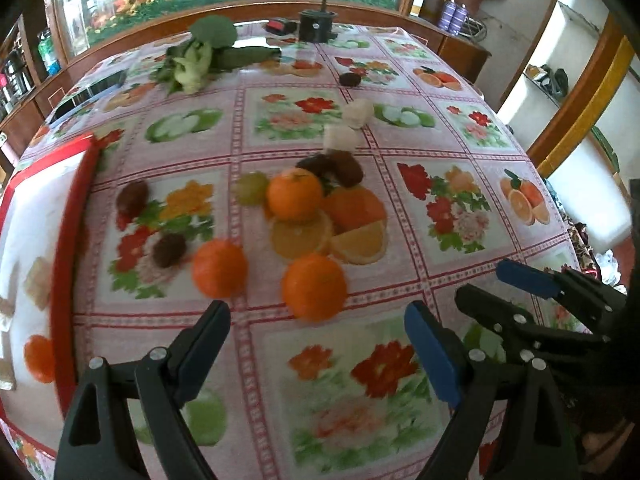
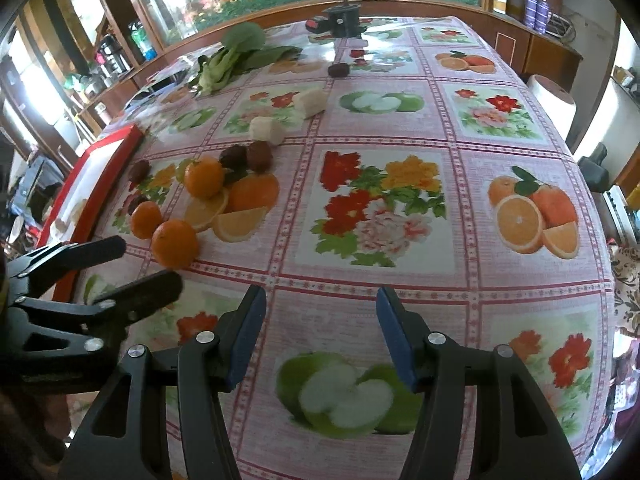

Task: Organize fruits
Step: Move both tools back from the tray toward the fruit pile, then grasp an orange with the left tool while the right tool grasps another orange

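Observation:
Three oranges lie on the flowered tablecloth: one (image 1: 295, 196) at the back, one (image 1: 219, 268) to the left and one (image 1: 314, 286) nearest. My left gripper (image 1: 318, 320) stands wide open just short of the nearest orange (image 2: 175, 243), touching nothing. A red-rimmed white tray (image 1: 76, 220) at the left holds an orange (image 1: 38, 352) and pale pieces. My right gripper (image 2: 320, 300) is open over bare cloth to the right of the left gripper (image 2: 144, 264), with nothing between its fingers. It also shows as the right gripper (image 1: 492, 284) in the left wrist view.
Dark brown fruits (image 1: 132, 198) (image 1: 170, 248) (image 1: 340, 166), a green grape-like fruit (image 1: 250, 188) and two white chunks (image 1: 340, 140) lie around the oranges. Leafy greens (image 1: 200, 60) and a black round device (image 1: 316, 24) sit at the far edge. A white roll (image 2: 550, 96) stands off the table's right side.

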Demonstrator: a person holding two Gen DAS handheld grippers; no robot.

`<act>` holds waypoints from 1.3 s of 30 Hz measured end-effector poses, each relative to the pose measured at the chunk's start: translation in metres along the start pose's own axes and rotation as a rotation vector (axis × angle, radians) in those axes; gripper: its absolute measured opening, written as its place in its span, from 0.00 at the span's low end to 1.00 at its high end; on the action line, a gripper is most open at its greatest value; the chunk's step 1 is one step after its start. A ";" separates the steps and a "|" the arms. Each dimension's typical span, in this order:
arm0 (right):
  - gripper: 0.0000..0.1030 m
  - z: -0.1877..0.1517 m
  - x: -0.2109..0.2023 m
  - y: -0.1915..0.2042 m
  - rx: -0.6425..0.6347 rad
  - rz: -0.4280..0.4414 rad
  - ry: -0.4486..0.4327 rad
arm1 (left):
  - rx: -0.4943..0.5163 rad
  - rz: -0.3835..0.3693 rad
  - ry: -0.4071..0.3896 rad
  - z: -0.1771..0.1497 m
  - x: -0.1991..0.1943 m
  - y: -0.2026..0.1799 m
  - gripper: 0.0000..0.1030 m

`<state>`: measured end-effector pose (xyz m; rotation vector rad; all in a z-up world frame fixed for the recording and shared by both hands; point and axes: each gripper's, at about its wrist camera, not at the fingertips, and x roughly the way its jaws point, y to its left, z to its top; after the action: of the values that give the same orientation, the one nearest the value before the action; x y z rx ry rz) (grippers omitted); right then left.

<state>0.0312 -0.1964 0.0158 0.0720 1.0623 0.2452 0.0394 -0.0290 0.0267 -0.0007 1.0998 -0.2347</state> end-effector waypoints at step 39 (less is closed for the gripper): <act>0.41 0.048 0.069 0.152 -0.321 0.145 0.043 | -0.223 -0.063 -0.029 -0.075 -0.040 0.097 0.37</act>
<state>0.0802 -0.0299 0.0075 -0.1456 1.0496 0.5473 -0.0260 0.0819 0.0162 -0.2371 1.0936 -0.1672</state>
